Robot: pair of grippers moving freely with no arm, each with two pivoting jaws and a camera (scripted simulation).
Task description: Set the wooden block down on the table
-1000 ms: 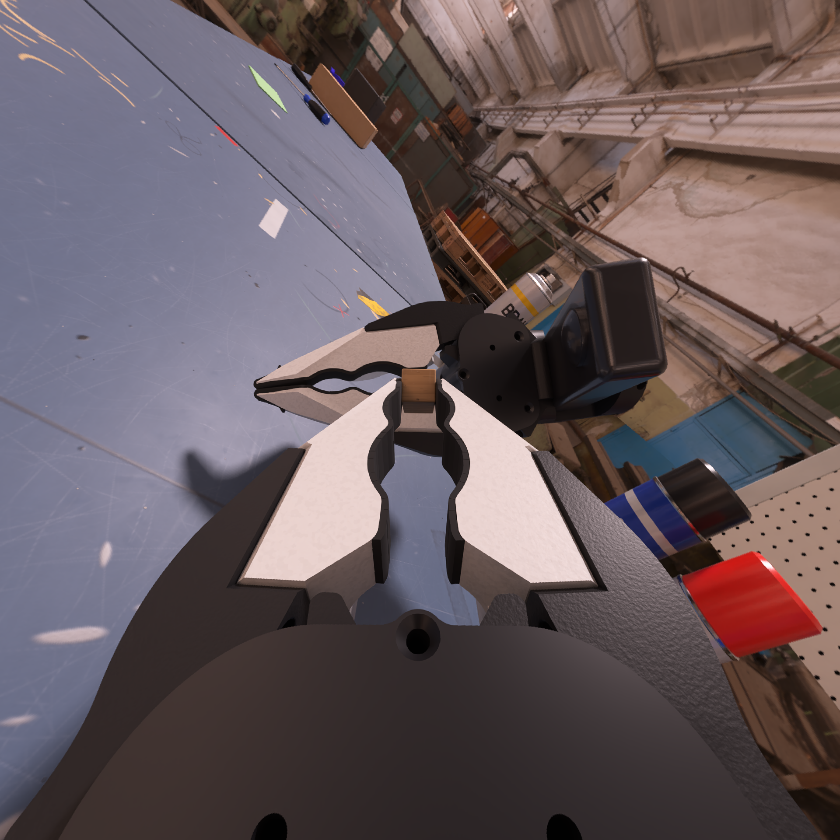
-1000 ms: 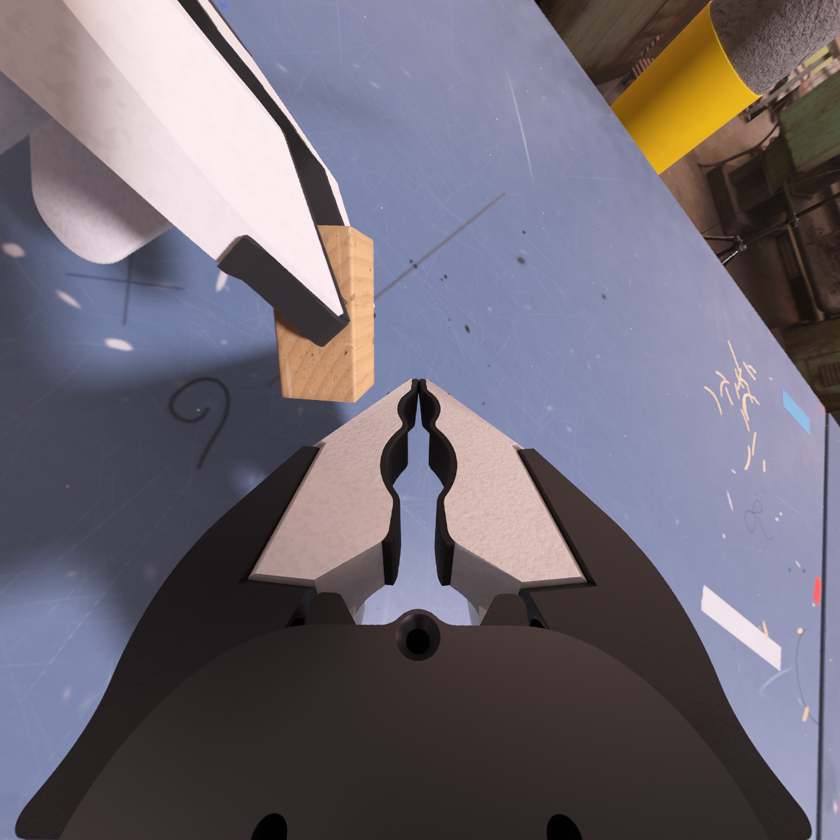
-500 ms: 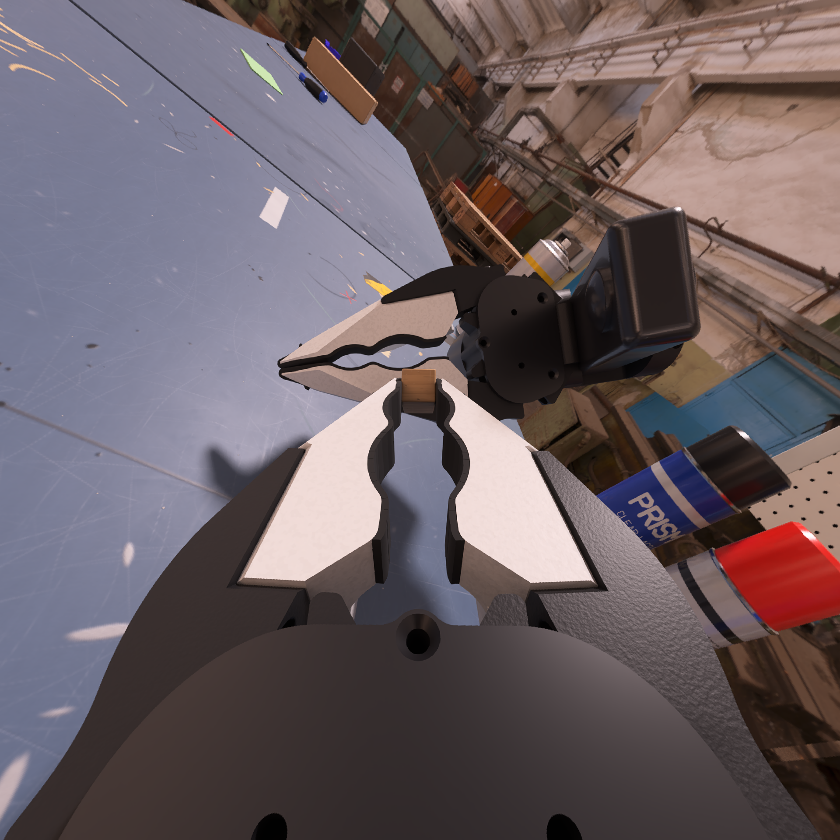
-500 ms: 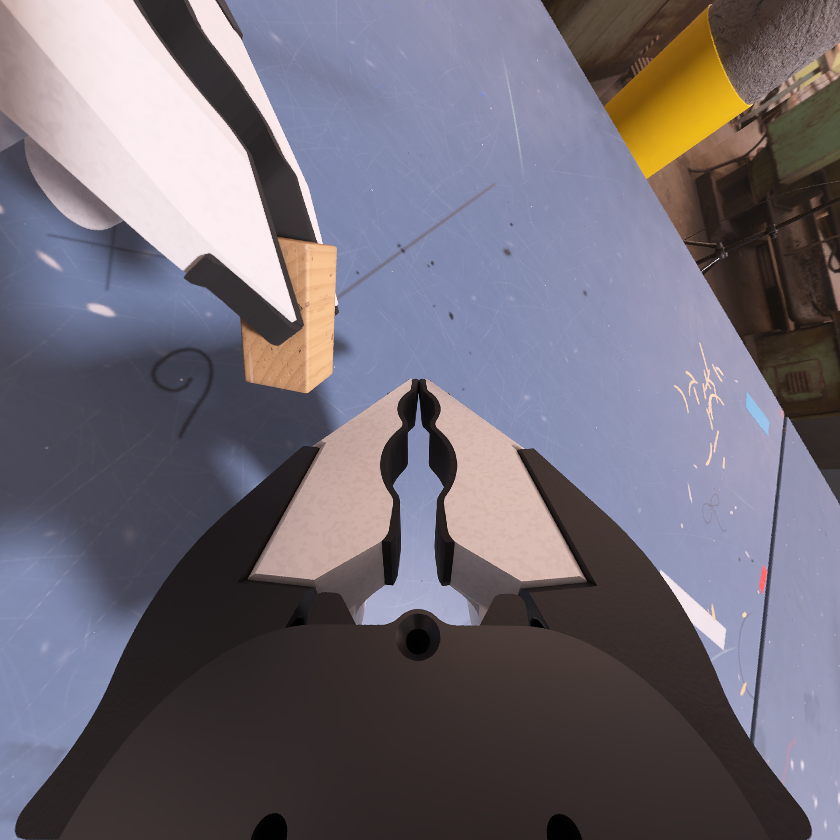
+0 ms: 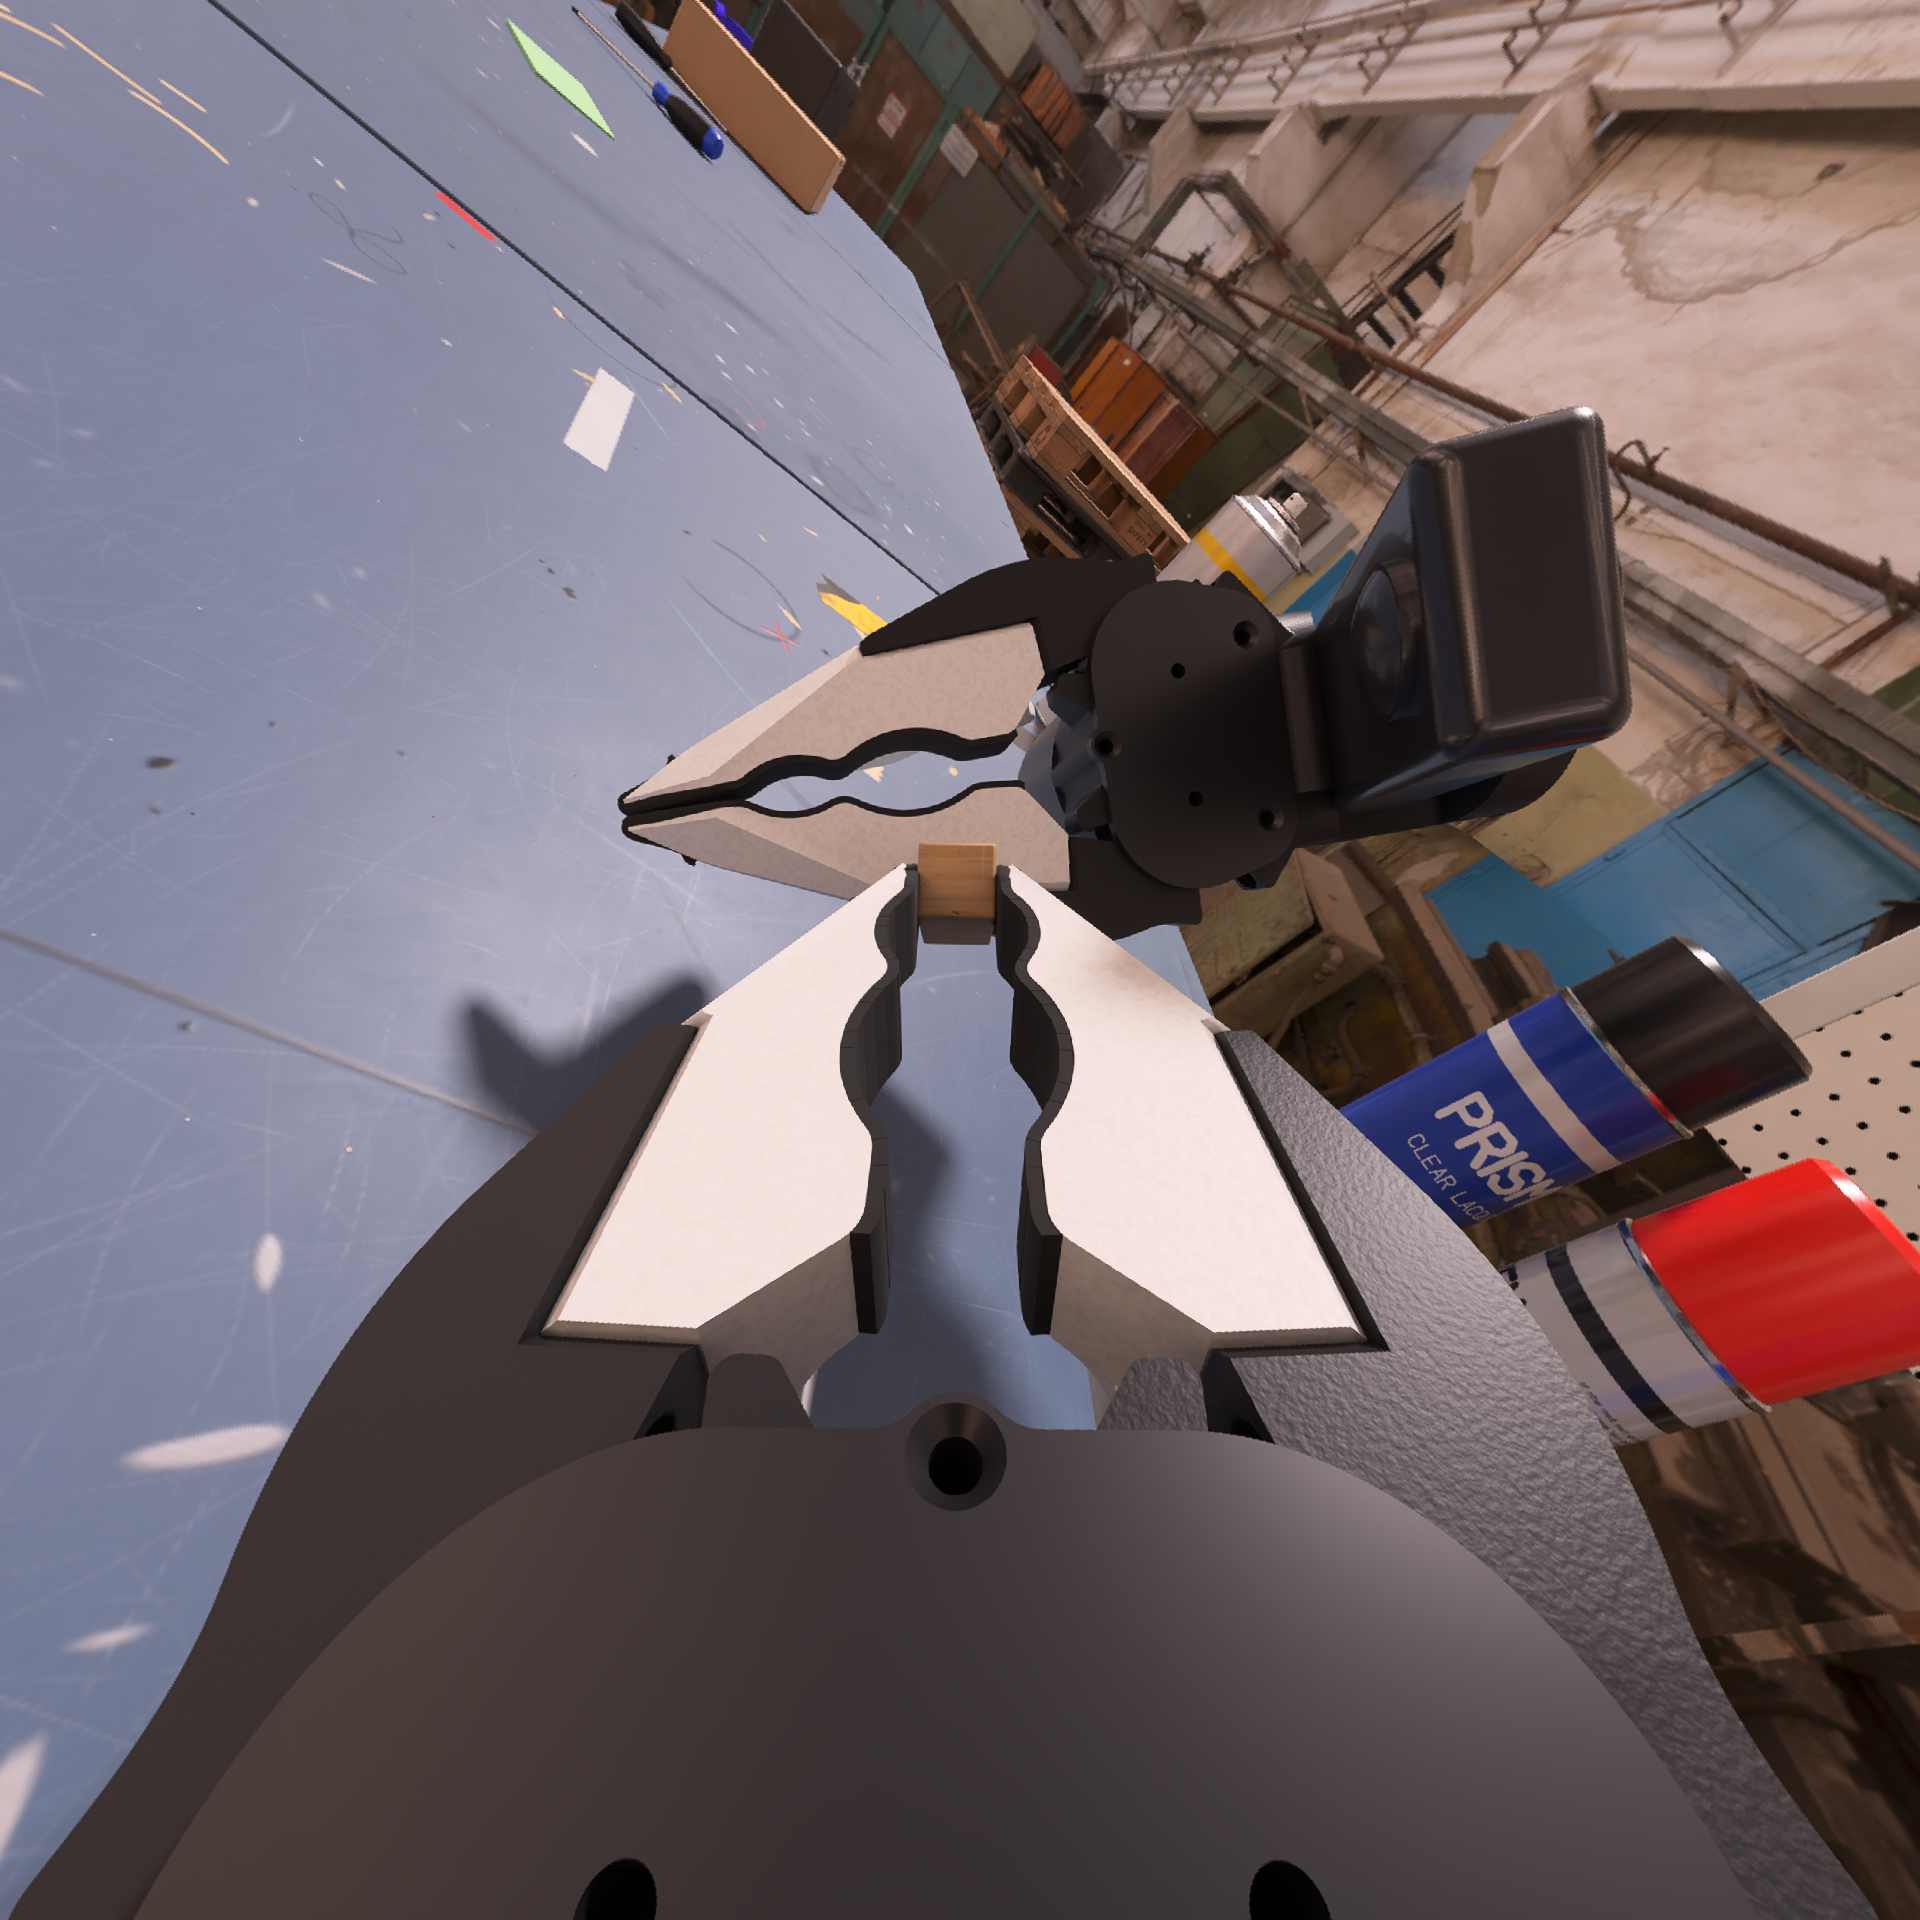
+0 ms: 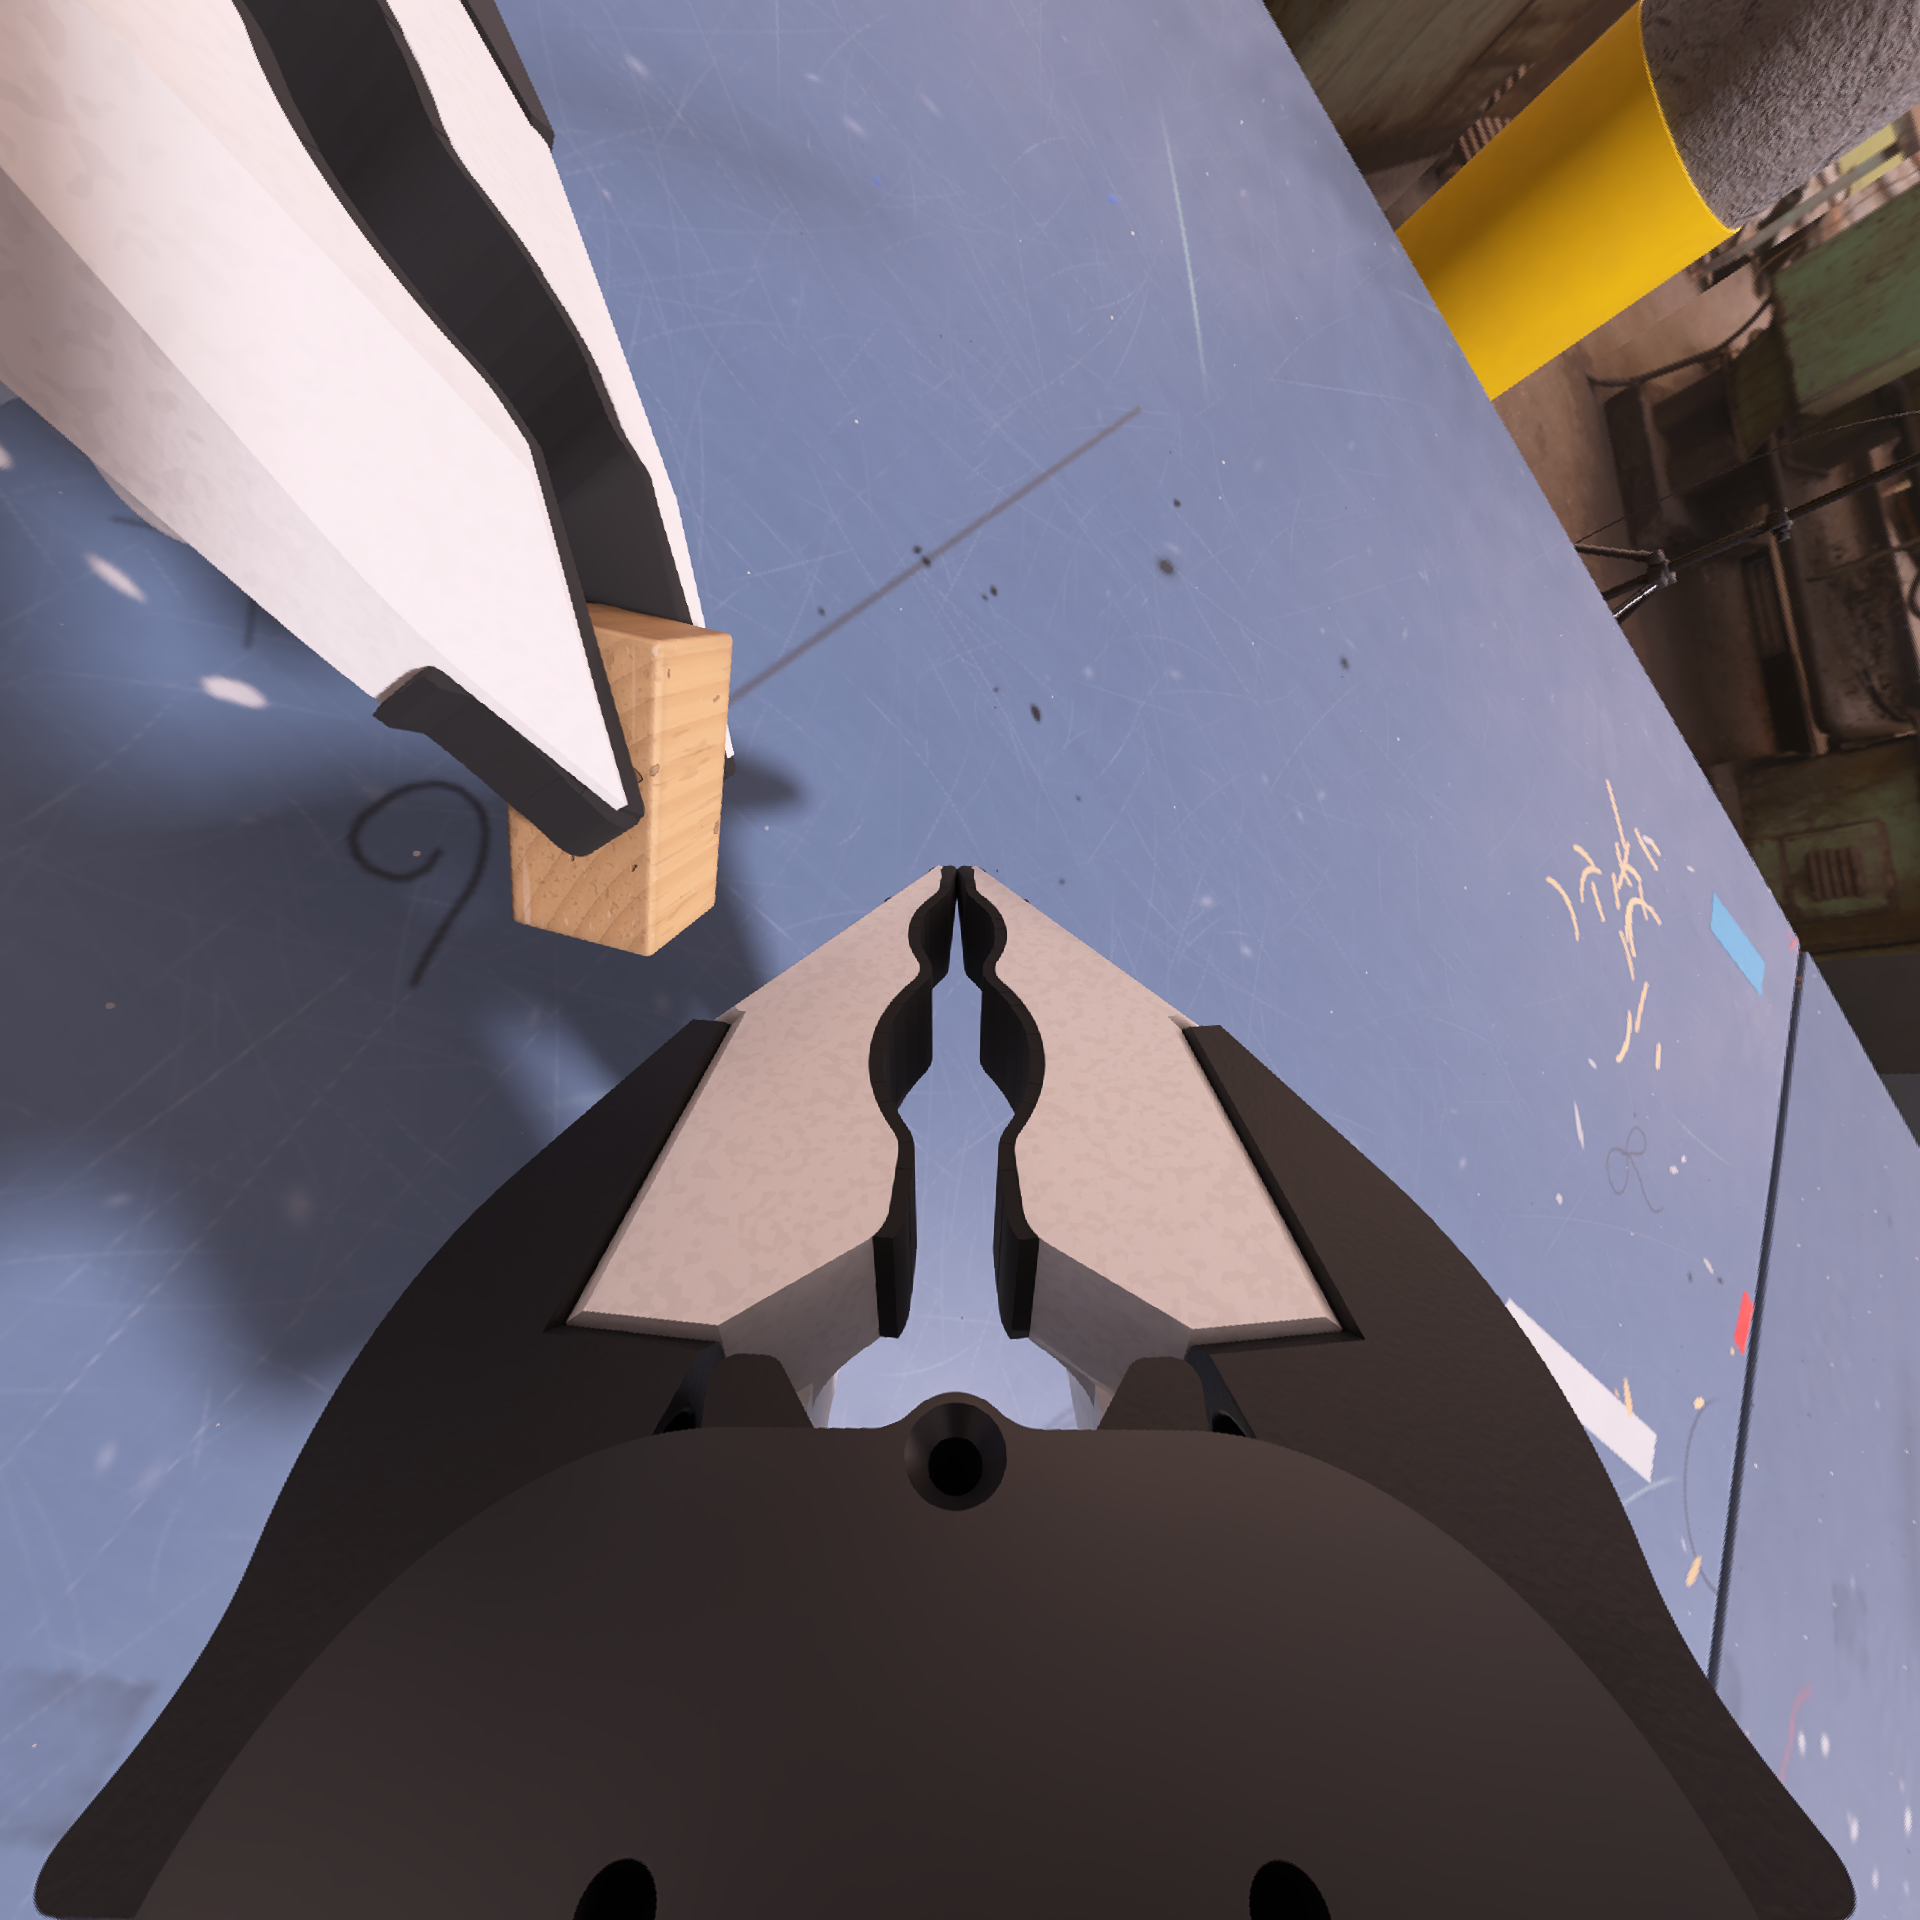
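Left gripper: jaws clamped on the wooden block at the very tips; block small, pale, end grain showing; in the right wrist view the block hangs under the left gripper's white fingers, lower end above the blue desk with its shadow close beneath; whether it touches the surface, cannot tell.

Right gripper: jaws pressed together, tips meeting, nothing between them; just beside the block, not touching it; in the left wrist view it lies just beyond the block, pointing left across the desk.

Desk scratched, flecked with paint; white tape strip; green scrap and a brown board far off.

Off the desk edge: blue can with black cap; red-capped can; yellow cylinder.
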